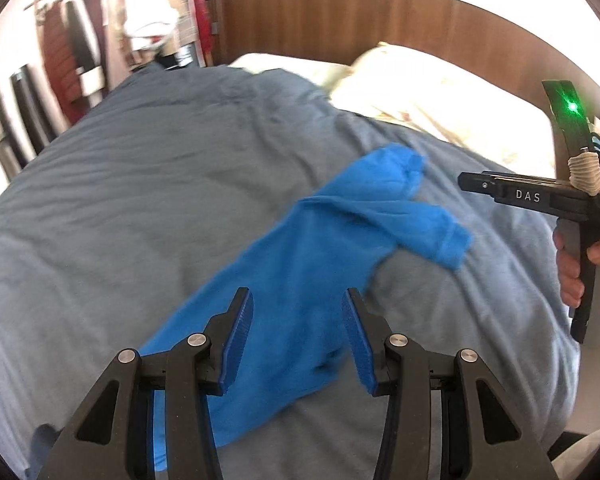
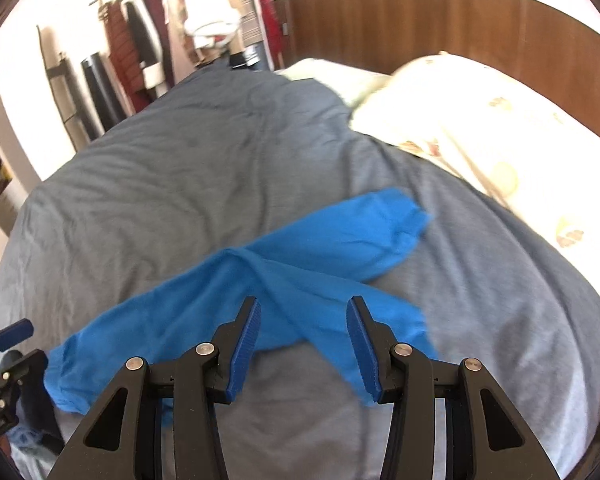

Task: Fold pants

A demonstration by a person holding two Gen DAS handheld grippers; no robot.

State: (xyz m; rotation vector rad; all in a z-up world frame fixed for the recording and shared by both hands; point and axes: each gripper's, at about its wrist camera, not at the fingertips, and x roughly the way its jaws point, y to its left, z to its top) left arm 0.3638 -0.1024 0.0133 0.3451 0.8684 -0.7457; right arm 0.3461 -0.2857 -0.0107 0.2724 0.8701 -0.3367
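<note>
The blue pants [image 1: 300, 280] lie spread on the grey duvet [image 1: 160, 184] of the bed, waist end toward the near left and the two legs splayed apart toward the far right, one leg crossing slightly over the other where they meet. The cloth looks loosely laid, with the cuffs rumpled. The left gripper [image 1: 298, 340] hangs above the waist part of the pants, its fingers [image 1: 240, 340] apart with only air between the blue pads and nothing held. The right gripper [image 2: 304, 344] is above the crotch and the nearer leg, its fingers [image 2: 246, 344] likewise parted and holding nothing. In the left wrist view the right gripper shows at the right edge, gripped by a hand [image 1: 580, 264]. Cream patterned pillows [image 2: 480, 128] lie at the far right against a brown wooden headboard [image 2: 440, 20], and a rail of hanging clothes [image 2: 172, 32] stands at the far left by the wall.
</note>
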